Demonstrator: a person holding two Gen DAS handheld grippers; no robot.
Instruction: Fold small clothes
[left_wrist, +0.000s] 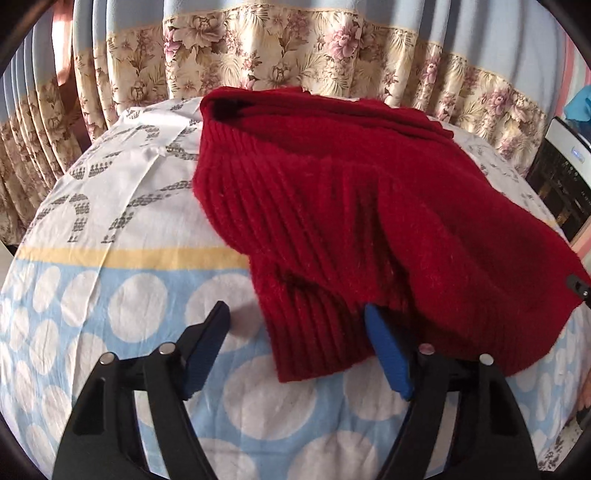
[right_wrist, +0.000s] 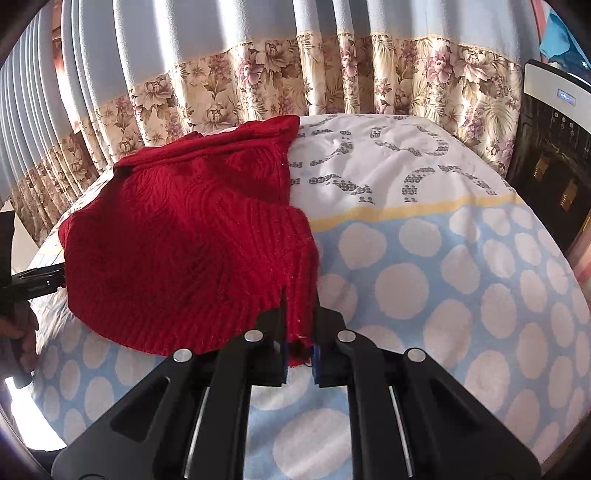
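Observation:
A dark red ribbed knit sweater (left_wrist: 332, 206) lies crumpled on a table covered with a blue and white spotted cloth (left_wrist: 129, 295). My left gripper (left_wrist: 295, 325) is open; its jaws stand wide on either side of a ribbed cuff or hem end of the sweater, and the right finger (left_wrist: 388, 354) touches the fabric. In the right wrist view the sweater (right_wrist: 184, 229) fills the left half. My right gripper (right_wrist: 300, 339) is shut on the sweater's ribbed lower edge, held just above the cloth (right_wrist: 443, 277).
Floral and blue curtains (left_wrist: 295, 48) hang close behind the table. A dark appliance with a white top (right_wrist: 550, 147) stands at the right. The left gripper and the hand holding it (right_wrist: 26, 291) show at the left edge of the right wrist view.

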